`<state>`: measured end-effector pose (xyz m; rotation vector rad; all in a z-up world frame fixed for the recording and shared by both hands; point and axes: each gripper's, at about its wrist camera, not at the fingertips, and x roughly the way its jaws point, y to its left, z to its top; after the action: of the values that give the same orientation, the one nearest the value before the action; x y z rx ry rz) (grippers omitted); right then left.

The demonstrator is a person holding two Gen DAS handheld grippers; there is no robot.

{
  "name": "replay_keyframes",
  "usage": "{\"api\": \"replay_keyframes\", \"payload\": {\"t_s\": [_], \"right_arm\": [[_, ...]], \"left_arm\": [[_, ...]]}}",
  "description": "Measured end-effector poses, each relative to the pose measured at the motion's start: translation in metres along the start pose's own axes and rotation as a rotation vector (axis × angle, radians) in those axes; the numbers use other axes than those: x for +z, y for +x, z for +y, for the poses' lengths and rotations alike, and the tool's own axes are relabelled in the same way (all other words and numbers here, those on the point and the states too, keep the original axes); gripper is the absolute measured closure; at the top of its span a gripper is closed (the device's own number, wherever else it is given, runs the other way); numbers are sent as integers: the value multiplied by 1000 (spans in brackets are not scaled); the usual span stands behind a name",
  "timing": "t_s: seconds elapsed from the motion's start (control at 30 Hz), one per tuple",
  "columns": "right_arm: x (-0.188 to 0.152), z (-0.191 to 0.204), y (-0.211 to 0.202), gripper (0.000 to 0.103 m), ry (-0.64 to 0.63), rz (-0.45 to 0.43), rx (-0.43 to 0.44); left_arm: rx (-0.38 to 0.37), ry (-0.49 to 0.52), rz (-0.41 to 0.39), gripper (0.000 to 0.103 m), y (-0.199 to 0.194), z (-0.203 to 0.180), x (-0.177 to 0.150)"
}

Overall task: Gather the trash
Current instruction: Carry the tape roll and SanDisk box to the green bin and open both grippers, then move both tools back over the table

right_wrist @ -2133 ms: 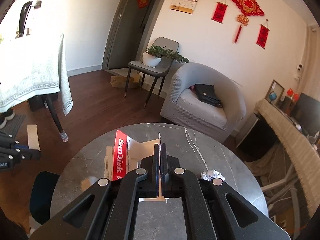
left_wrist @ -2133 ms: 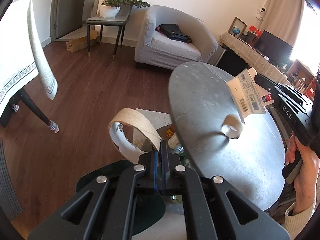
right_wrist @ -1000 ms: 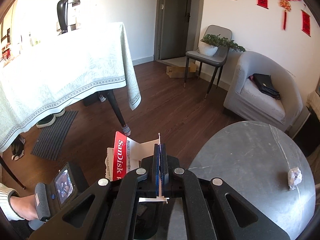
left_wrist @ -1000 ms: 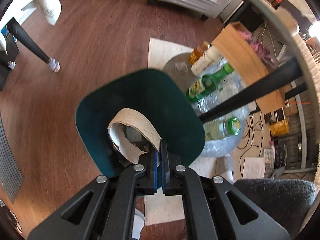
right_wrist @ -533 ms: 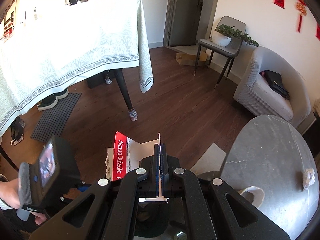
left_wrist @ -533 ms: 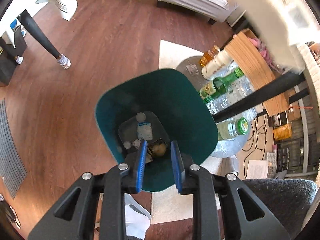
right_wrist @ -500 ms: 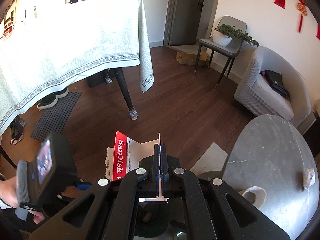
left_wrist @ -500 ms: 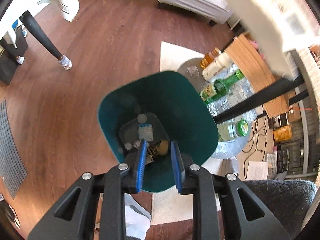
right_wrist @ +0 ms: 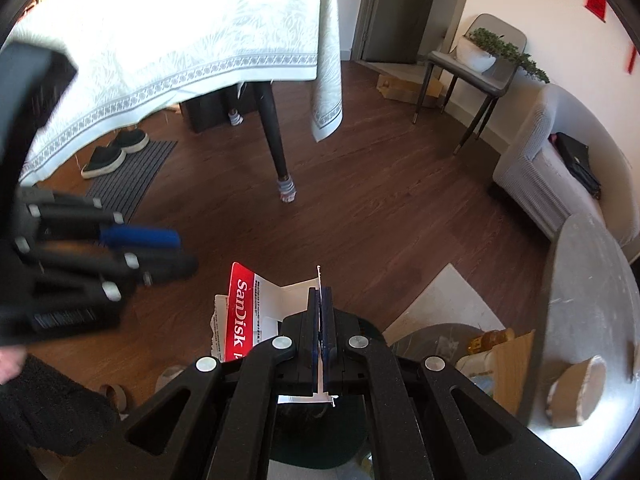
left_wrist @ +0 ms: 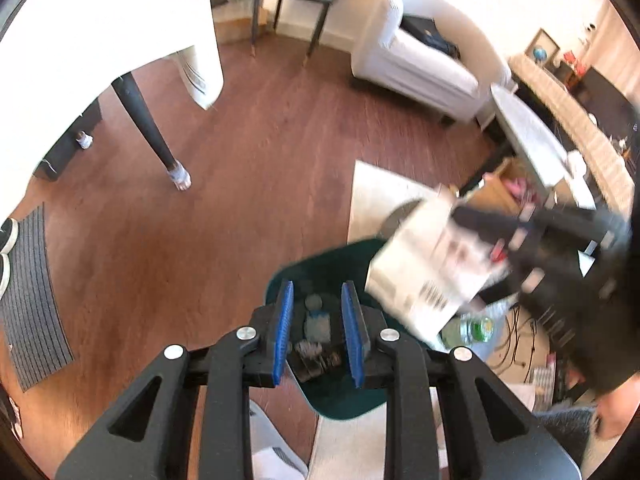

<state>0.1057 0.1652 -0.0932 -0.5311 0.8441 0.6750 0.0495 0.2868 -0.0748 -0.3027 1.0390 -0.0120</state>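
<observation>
Left hand-held gripper: jaws apart, empty, above the green bin. Right hand-held gripper: clamped on the SanDisk card package, above the same bin.

Left claw: black frame, blue ribbed pads, silver bolts. Right claw: black, dark blue pads. Card packaging: white with red band, white "SanDisk" lettering. Bin: dark teal. Floor: reddish-brown wood grain. Tablecloth: pale, leaf print, grey lattice border. Doormat: grey ribbed stripes. Round desk: grey marble, pale veins. Armchair: light grey. Bottle cap: green.
</observation>
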Motion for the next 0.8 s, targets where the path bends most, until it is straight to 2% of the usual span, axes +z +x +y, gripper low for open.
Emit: {"api": "replay_keyframes", "payload": {"t_s": [0.07, 0.23, 0.47, 0.5, 0.53, 0.6, 0.8], "right_arm": [[-5, 5, 9, 102, -7, 25, 11], [-22, 13, 35, 102, -19, 103, 27], [-43, 11, 57, 100, -10, 180, 19], [-46, 10, 59, 95, -12, 190, 13], [-50, 11, 57, 82, -16, 194, 6], [-53, 9, 57, 64, -13, 195, -1], [-59, 3, 45, 64, -5, 181, 24]], "left_arm": [[-1, -10, -21, 78, -9, 1, 7], [-1, 2, -75, 88, -27, -8, 19], [-15, 25, -140, 89, -50, -32, 30], [-25, 25, -151, 89, -55, -37, 33], [-30, 26, -159, 89, -57, -39, 34], [-36, 33, -181, 89, -65, -47, 37], [-33, 59, -245, 88, -87, -69, 44]]}}
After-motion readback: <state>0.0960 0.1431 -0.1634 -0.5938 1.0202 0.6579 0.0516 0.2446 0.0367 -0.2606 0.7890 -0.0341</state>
